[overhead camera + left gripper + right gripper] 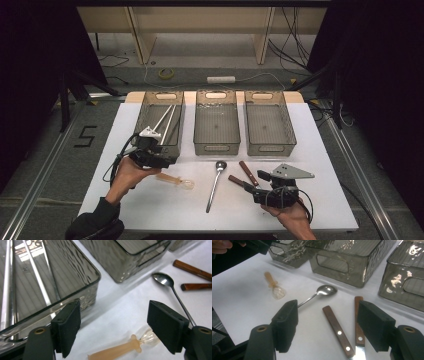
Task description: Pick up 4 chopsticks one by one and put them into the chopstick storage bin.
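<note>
My left gripper (166,160) (113,325) is open with nothing between its jaws, just in front of the left grey bin (176,135) (75,290). Two long metal rods (165,120) (37,277) lie in that bin. A small beige plastic spoon (175,181) (120,348) lies on the white table below the left gripper. My right gripper (250,190) (328,326) stands open and empty over two brown-handled knives (248,172) (337,331), not touching them. A metal spoon (216,182) (324,290) lies between the plastic spoon and the knives.
Two more grey bins, the middle bin (216,145) (342,262) and the right bin (270,145) (404,280), stand at the back with nothing in them. The white table (325,165) ends close behind my hands. Cables and tape lie on the floor beyond.
</note>
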`<state>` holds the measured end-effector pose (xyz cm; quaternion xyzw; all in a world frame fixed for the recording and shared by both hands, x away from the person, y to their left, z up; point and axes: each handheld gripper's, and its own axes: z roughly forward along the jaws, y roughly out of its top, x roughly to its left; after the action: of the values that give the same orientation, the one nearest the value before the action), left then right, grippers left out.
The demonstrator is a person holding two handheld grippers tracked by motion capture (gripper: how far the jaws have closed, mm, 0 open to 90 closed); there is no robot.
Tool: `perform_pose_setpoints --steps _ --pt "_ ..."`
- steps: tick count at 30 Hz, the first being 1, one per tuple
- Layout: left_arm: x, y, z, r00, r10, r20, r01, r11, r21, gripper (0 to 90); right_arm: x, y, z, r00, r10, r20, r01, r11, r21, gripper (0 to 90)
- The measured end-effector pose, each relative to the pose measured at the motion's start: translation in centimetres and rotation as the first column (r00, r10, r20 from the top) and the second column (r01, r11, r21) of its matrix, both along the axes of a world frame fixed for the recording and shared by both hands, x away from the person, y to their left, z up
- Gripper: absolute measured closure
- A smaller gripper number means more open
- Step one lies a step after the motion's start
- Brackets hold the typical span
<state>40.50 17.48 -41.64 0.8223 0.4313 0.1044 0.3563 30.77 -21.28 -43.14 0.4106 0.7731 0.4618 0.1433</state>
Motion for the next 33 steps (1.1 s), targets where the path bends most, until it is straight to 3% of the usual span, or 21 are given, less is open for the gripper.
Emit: perform_pose_setpoints --steps 4,20,25,28,30,31,32,33 --pt "-0.6 -0.4 -0.2 0.9992 -0.039 -0.001 0.039 0.9991 0.018 26.3 0.1 -0.2 0.0 0.9999 -0.01 -0.003 0.01 0.9999 -0.011 34.6" --pt "-2.0 -1.2 -0.8 0.9949 -0.101 -0.001 0.101 0.9932 0.058 25.6 0.5 -1.1 -0.2 0.9995 -0.024 -0.02 0.024 0.9997 -0.009 34.6" --pt "-2.3 -1.4 -1.0 0.9868 -0.161 -0.017 0.162 0.9822 0.094 25.3 0.5 -1.3 -0.2 0.9995 -0.023 -0.02 0.023 0.9997 -0.004 34.6" --pt "-2.4 -1.5 -1.1 0.9846 -0.174 -0.022 0.175 0.9789 0.106 25.2 0.5 -1.3 -0.2 0.9995 -0.021 -0.021 0.021 0.9998 -0.003 34.6" --pt "-2.4 -1.5 -1.1 0.9788 -0.203 -0.028 0.205 0.971 0.123 25.2 0.5 -1.3 -0.2 0.9996 -0.02 -0.022 0.02 0.9998 -0.003 34.6" --pt "-2.4 -1.5 -1.1 0.9788 -0.203 -0.028 0.205 0.971 0.123 25.2 0.5 -1.3 -0.2 0.9997 -0.017 -0.02 0.017 0.9998 -0.005 34.5" --pt "-2.4 -1.5 -1.1 0.975 -0.219 -0.037 0.222 0.9649 0.14 25.2 0.5 -1.2 -0.2 0.9996 -0.017 -0.021 0.017 0.9999 -0.004 34.6" --pt "-2.4 -1.5 -1.1 0.975 -0.219 -0.037 0.222 0.9649 0.14 25.2 0.5 -1.2 -0.2 0.9996 -0.017 -0.022 0.017 0.9999 -0.004 34.6"
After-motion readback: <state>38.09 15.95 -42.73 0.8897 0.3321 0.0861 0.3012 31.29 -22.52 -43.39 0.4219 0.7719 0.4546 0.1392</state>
